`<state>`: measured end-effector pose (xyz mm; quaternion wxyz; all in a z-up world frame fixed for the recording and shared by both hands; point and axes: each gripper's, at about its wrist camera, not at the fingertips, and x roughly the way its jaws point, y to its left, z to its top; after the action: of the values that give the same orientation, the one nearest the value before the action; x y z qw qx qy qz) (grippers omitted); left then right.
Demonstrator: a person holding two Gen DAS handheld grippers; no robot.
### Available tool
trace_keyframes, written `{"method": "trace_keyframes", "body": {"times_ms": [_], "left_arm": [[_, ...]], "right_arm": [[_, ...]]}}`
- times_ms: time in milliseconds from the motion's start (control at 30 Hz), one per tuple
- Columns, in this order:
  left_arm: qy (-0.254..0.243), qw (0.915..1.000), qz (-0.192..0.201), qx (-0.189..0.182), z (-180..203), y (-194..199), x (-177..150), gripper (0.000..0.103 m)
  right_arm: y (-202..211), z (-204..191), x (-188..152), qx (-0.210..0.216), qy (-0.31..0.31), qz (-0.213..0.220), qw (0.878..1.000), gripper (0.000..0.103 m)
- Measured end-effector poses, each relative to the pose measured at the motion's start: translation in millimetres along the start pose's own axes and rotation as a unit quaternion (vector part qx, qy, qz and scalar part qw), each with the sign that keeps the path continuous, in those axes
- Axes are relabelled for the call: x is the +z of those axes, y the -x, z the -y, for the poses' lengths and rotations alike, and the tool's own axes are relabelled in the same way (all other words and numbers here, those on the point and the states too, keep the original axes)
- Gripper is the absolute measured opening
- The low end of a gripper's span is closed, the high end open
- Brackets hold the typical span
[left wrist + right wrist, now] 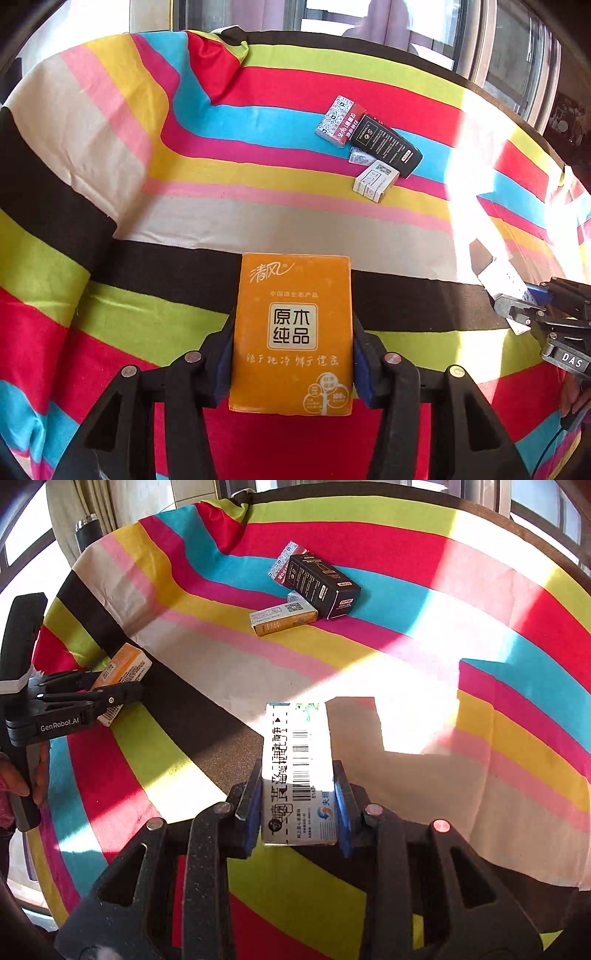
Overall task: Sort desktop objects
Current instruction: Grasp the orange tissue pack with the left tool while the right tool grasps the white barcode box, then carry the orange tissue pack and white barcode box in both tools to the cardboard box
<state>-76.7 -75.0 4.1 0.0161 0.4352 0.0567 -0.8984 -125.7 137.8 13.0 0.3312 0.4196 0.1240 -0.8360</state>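
My left tool (291, 354) was clenched on a flat orange paper tissue pack (291, 332) printed with white Chinese characters; the blue pads pressed its two long edges, and the pack stood out ahead of the fingers at 12 o'clock, clear of the cloth below. My right tool (297, 805) was likewise clenched on a narrow white cardboard box (297, 771) bearing a barcode and black lettering, its far end reaching into a patch of sunlight.

In the right wrist view, my left tool showed at 9 o'clock with the orange pack seen edge-on between its fingers, and a hand (22, 775) gripped its handle. In the left wrist view, my right tool (513, 299) showed at 3 o'clock, carrying the white box.

Beneath both lay the bench, covered by a striped cloth (184, 221) of black, lime, red, blue, pink, yellow and cream bands.

Farther off, toward 1 o'clock in the left wrist view, a small cluster rested on the cloth: a white and yellow carton (375, 181) nearest, a long black box (388, 146) touching it behind, a tiny white packet (359, 154) tucked beside them, and a red and white box with QR codes (338, 120) farthest, partly under the black one.

Beyond the bench edge were window frames (517, 55).
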Motion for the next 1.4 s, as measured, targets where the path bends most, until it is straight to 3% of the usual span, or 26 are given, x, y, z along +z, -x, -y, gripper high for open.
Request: {"method": "trace_keyframes", "body": {"times_ms": [333,767,1133,1400], "left_arm": [[0.044,0.9989,-0.014,-0.004,-10.6,66.6,-61.7,0.052],[0.058,0.9981,0.0,0.019,-31.7,142.2,-118.0,0.052],[0.136,0.9885,0.021,0.061,-96.2,195.0,-161.2,0.052],[0.179,0.9771,0.033,0.111,-141.5,233.3,-193.1,0.052]], "right_arm": [[33.5,-26.6,-39.7,0.019,-0.023,0.003,1.0,0.036],[82.2,-95.8,-88.6,0.031,0.034,0.019,0.999,0.036],[88.4,-157.0,-85.2,0.069,0.094,0.027,0.993,0.036],[84.5,-232.8,-81.1,0.128,0.169,0.024,0.977,0.036]]}}
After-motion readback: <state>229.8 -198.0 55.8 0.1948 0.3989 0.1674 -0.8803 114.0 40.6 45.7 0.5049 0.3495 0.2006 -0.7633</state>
